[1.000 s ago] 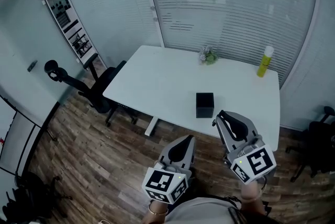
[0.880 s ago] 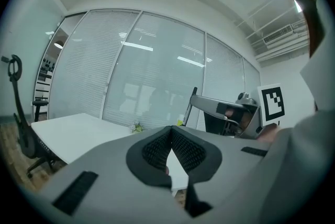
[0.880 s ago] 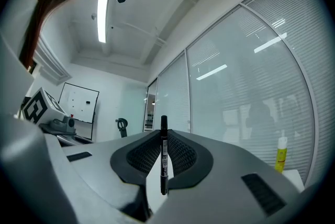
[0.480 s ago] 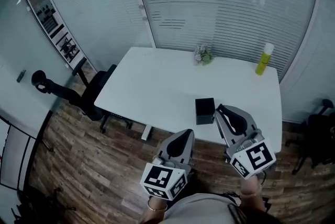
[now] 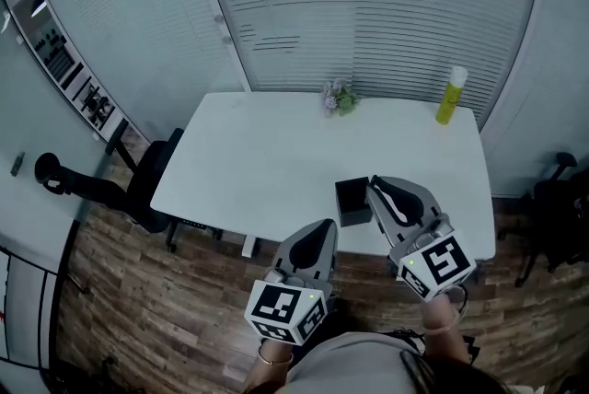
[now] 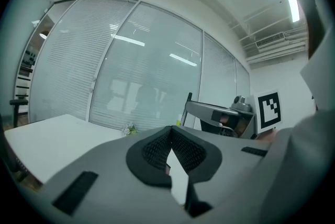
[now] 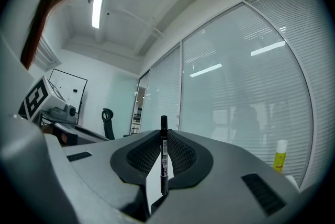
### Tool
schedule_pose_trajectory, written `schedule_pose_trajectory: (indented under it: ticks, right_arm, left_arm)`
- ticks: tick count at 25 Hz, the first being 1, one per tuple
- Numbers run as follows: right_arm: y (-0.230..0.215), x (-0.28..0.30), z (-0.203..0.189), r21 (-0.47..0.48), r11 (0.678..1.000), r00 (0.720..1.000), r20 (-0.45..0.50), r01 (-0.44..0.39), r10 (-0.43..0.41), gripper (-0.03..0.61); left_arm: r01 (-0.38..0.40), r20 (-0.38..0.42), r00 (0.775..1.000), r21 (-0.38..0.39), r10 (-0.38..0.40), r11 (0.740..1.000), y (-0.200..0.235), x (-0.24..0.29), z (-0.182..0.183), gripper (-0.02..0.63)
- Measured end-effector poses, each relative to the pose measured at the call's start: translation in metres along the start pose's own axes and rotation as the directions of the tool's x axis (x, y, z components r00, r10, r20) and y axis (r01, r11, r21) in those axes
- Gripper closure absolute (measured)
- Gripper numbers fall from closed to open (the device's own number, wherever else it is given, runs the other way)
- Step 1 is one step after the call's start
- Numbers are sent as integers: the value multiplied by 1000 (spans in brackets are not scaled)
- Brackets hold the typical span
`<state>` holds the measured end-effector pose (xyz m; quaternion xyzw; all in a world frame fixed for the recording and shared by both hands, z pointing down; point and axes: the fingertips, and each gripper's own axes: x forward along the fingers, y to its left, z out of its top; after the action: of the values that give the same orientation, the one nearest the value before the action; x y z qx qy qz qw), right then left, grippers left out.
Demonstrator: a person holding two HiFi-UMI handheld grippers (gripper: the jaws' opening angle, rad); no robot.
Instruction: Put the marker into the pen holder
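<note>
A black marker stands upright between the jaws of my right gripper, which is shut on it. In the head view the right gripper hangs just right of the black square pen holder, near the front edge of the white table. From there I cannot make out the marker. My left gripper is lower and to the left, in front of the table edge. Its jaws are shut with nothing between them.
A yellow bottle stands at the table's far right corner and shows again as the yellow bottle. A small plant sits at the far edge. A black office chair is left of the table, on the wood floor.
The table and pen holder have come closer to both grippers. The right gripper's tip now sits right beside the holder. The marker stays in its jaws.
</note>
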<state>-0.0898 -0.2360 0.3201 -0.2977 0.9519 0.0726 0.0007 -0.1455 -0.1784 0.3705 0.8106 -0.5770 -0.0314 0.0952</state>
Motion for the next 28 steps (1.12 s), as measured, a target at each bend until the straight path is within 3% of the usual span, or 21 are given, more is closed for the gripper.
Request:
schedule_pose_trajectory:
  ticks: [12,21,28]
  right_arm:
    - [-4,34,-41,-34,999,999,-38,27,-28,514]
    - [-12,42,-76,-34,997,990,-124,66,-69,514]
    - [-13,54,-104,-25,998,976,-208,61,-65,514]
  left_arm:
    - [47,-6,999,-18,-47,999,24,19,-7,595]
    - [93,-30,995,21,-92,995,31,34,-17,595]
    - [100,-46,994,9,-100,995,44,42,-22,595]
